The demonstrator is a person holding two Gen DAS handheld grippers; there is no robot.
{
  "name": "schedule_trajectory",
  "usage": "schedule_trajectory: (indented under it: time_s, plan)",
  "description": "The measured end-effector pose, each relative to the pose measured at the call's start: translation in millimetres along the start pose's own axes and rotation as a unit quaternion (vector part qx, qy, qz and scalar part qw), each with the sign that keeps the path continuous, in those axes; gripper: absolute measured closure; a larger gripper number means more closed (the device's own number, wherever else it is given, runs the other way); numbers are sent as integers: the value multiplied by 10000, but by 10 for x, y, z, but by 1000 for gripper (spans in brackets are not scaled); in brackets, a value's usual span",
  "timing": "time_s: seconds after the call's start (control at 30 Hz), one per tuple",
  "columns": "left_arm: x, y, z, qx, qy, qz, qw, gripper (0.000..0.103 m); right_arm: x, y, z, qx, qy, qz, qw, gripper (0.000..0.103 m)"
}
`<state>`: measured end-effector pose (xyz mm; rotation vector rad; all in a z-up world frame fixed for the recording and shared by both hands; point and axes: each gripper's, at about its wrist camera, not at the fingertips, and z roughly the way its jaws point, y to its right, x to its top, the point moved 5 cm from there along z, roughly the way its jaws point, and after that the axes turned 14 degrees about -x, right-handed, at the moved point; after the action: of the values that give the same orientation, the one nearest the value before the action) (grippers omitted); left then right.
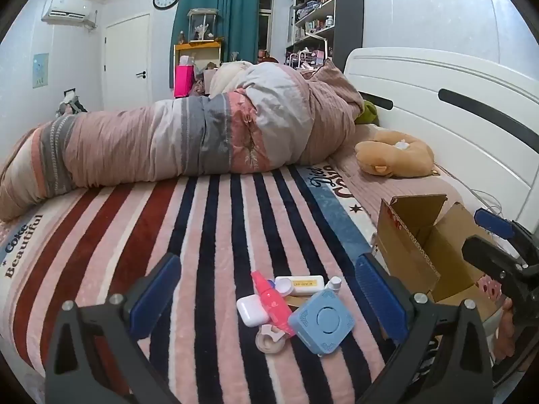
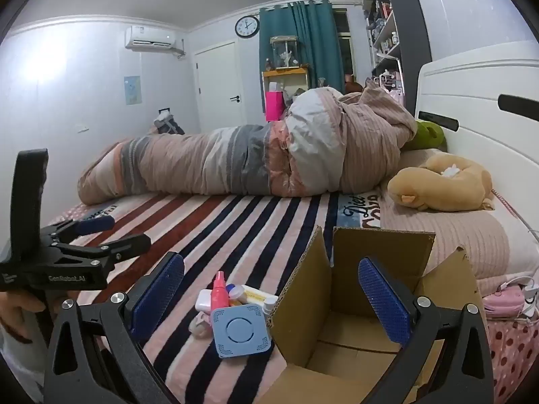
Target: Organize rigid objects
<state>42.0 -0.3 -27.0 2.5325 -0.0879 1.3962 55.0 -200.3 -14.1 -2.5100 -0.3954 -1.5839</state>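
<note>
From the left wrist we see our left gripper (image 1: 269, 289) spread wide and holding nothing, its blue pads (image 1: 153, 289) flanking a small heap on the striped blanket (image 1: 215, 222); the heap sits between the fingers but touches neither; it holds a blue speaker (image 1: 321, 325), a pink bottle (image 1: 271, 298), a white earbud case (image 1: 249, 309), a tape roll (image 1: 269, 338) and a yellow-labelled white case (image 1: 303, 284), all crowded and overlapping; ahead of the heap the blanket runs bare up to the rolled duvet (image 1: 188, 138); just right of the heap stands the open box (image 1: 411, 245), its flaps up, and past it our right gripper (image 1: 495, 239) hangs above the box's right side, seen edge-on; the headboard (image 1: 438, 101) bounds the right, with a plush toy (image 1: 394, 156) near it. From the right wrist we look over the box (image 2: 363, 269), whose near-left wall almost meets the speaker (image 2: 241, 331); our right gripper (image 2: 269, 289) is likewise spread wide and empty, the left pad over the blanket (image 2: 235, 222) beside the heap, the right pad above the box's hollow; the bottle (image 2: 219, 291) stands upright behind the speaker; at far left our left gripper (image 2: 101, 235) reaches level across the blanket, a hand (image 2: 20, 309) on its handle; the bed edge falls away at lower left.
</note>
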Motion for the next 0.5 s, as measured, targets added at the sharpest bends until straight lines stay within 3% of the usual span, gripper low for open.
schedule_trajectory:
  time_s: [0.5]
  plan:
    - [-51,-56,11,85,-43,-40,9999,1,15,24,17,178,-103,120,9997,0]
